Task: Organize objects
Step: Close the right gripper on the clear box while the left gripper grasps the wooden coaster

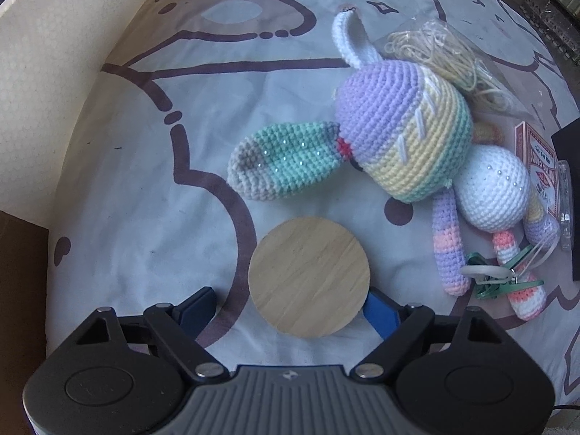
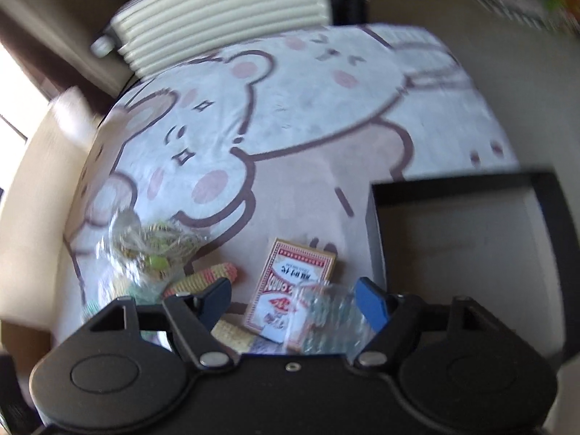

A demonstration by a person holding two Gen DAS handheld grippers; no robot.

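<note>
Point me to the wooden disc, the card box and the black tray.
wooden disc [image 1: 309, 277], left wrist view, centre of its top face
card box [image 2: 293, 276], right wrist view, middle of its printed face
black tray [image 2: 471, 187], right wrist view, far rim

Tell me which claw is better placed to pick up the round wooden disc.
Left. The left claw points down with the round wooden disc between its open blue fingers. The right claw sits over the red playing-card box, near a clear plastic item; no disc shows in its blurred view.
</note>
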